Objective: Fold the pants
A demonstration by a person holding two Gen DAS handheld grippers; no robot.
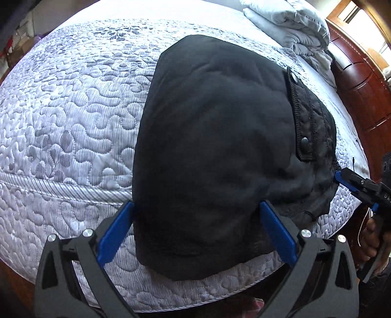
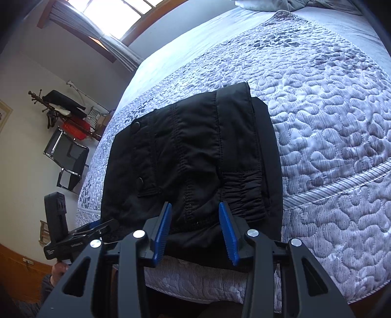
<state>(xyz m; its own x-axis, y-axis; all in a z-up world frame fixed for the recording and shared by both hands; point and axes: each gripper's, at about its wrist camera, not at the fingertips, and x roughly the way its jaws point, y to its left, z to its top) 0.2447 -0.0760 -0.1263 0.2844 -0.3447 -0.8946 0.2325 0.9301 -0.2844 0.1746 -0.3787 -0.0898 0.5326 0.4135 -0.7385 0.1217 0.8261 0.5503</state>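
Black pants lie folded in a thick stack on the quilted mattress, their near end hanging over its front edge. A snap-button pocket flap shows on the right side. My left gripper is open wide, its blue pads standing on either side of the stack's near end without pressing it. In the right wrist view the pants show the gathered waistband and seams. My right gripper stands open over their near edge, with fabric lying between and under the pads. It also shows as the right gripper at the pants' right edge.
Folded grey bedding is piled at the far end of the mattress. A dark wooden headboard stands to the right. A chair and a coat rack are beside the bed. The left gripper shows there too.
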